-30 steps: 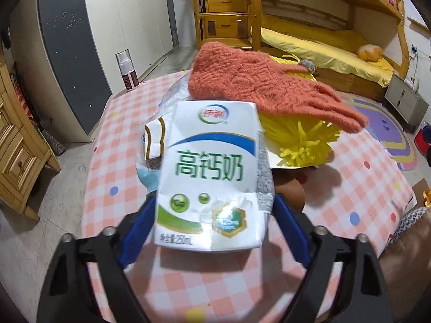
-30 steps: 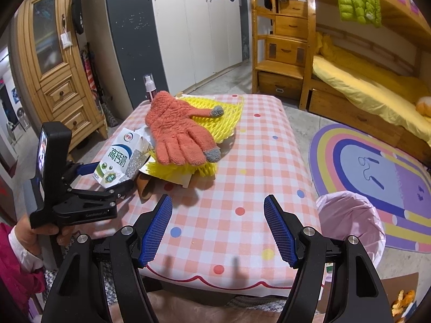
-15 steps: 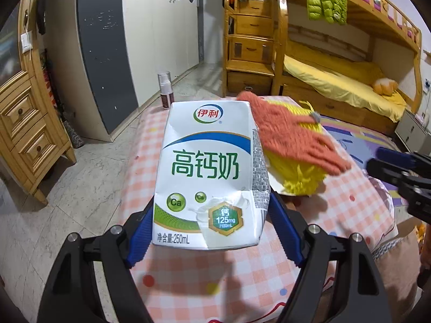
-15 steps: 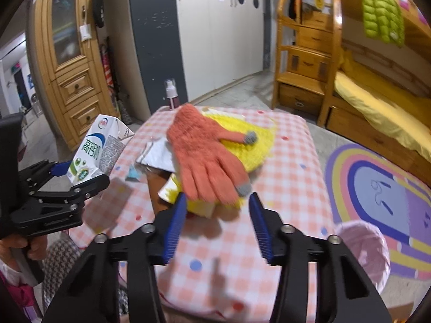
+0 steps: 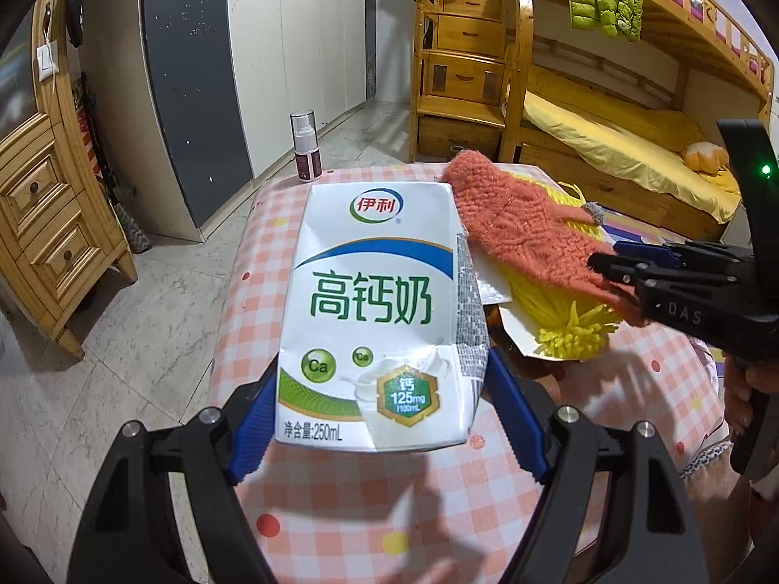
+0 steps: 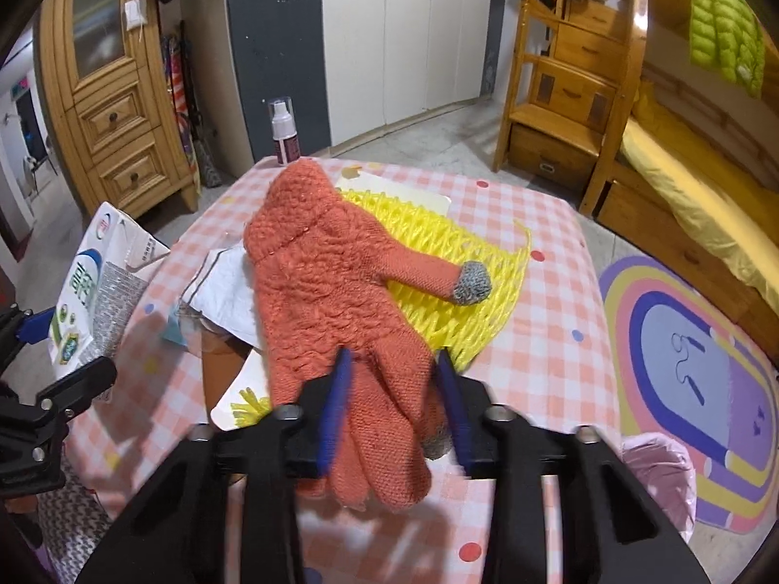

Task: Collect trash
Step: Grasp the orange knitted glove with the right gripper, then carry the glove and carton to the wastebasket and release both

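My left gripper (image 5: 380,418) is shut on a white milk carton (image 5: 380,311) with green Chinese letters and holds it up above the table's near left part; the carton also shows in the right wrist view (image 6: 92,292). My right gripper (image 6: 394,404) has its blue fingers (image 6: 336,404) closed around the fingers of an orange knitted glove (image 6: 331,292). The glove (image 5: 526,233) lies on yellow foam netting (image 6: 438,263) and white wrappers (image 6: 229,292).
The table has a pink checked cloth (image 6: 545,224). A small spray bottle (image 6: 283,131) stands at its far edge. A pink-lined bin (image 6: 657,467) stands on the floor at the right. A bunk bed (image 5: 608,136) and a wardrobe (image 5: 272,48) stand behind.
My left gripper has lifted the carton off the table and drawn it back. My right gripper has moved forward to the glove and narrowed from wide open onto its fingers.
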